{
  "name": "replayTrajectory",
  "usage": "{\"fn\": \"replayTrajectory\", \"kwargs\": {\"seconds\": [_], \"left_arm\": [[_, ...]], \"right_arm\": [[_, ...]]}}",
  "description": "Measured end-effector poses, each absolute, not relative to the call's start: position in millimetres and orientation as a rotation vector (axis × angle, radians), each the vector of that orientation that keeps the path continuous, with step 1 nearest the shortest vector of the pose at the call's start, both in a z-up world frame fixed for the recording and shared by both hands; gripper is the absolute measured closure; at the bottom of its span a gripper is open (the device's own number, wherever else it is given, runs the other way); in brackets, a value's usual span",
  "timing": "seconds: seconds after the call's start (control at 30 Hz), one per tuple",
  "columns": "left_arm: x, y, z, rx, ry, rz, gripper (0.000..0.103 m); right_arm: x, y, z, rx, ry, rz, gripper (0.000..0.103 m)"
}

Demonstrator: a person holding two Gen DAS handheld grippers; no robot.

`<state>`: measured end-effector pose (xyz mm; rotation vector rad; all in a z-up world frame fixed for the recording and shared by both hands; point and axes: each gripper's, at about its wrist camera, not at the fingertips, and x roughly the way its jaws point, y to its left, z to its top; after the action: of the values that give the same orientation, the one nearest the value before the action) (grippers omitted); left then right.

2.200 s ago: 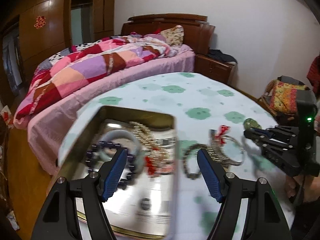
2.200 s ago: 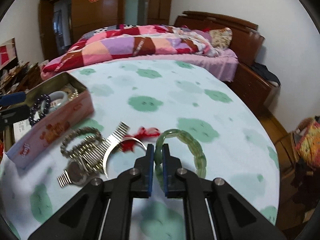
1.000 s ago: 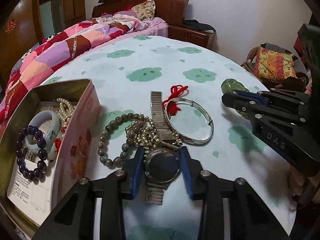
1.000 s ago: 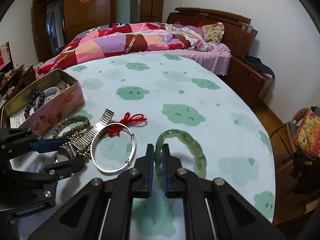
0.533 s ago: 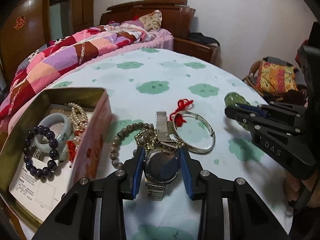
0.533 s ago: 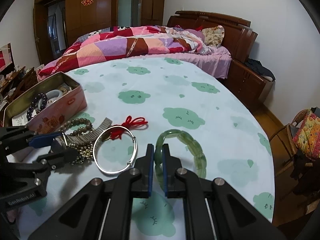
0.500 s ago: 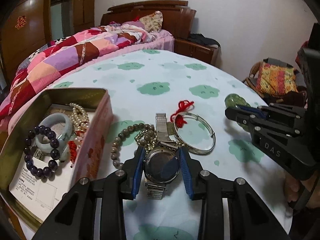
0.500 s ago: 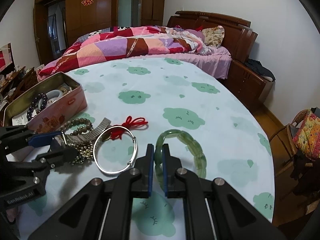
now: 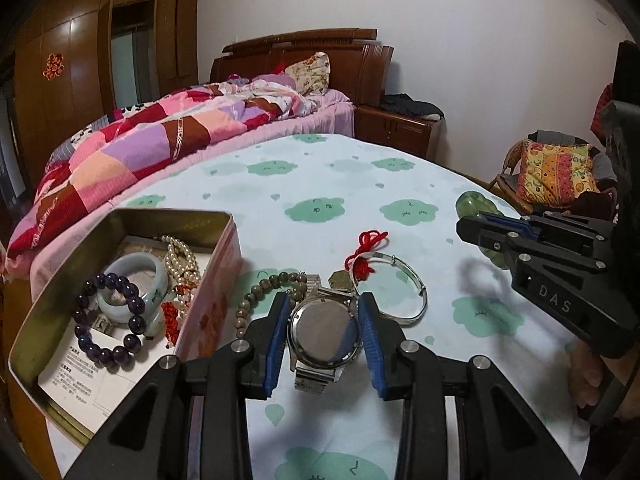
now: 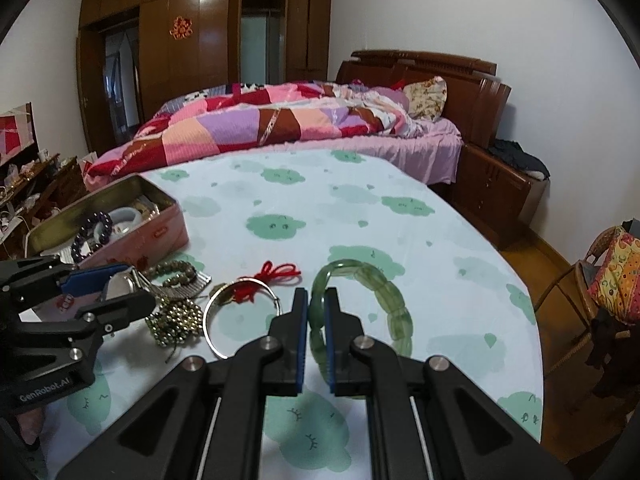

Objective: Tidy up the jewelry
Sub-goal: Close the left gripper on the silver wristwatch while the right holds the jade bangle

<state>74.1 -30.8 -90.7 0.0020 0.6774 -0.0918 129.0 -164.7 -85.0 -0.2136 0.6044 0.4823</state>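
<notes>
My left gripper is shut on a silver wristwatch, face between the blue pads, lifted a little off the table; it also shows in the right wrist view. My right gripper is shut on a green jade bracelet, which rests on the cloth. A silver bangle with red string and a brown bead bracelet lie beside the watch, and a heap of small gold beads beyond it. An open pink tin at the left holds a purple bead bracelet, a pale bangle and pearls.
The table wears a white cloth with green cloud prints. A bed with a patchwork quilt stands close behind it. A chair with a yellow cushion is at the right, beyond the table edge.
My left gripper came from over the tin to the watch, shut on it and raised it slightly. The right gripper has stayed shut on the jade bracelet.
</notes>
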Motion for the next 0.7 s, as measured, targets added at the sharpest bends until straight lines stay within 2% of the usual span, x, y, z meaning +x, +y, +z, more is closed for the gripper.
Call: {"fn": "replayTrajectory", "kwargs": {"seconds": [0.7], "left_arm": [[67.9,-24.7,-85.3,-0.039,0.62,-0.092,0.07]], "right_arm": [[118.2,-168.1,-76.2,-0.189,0.513,0.502,0.093]]}}
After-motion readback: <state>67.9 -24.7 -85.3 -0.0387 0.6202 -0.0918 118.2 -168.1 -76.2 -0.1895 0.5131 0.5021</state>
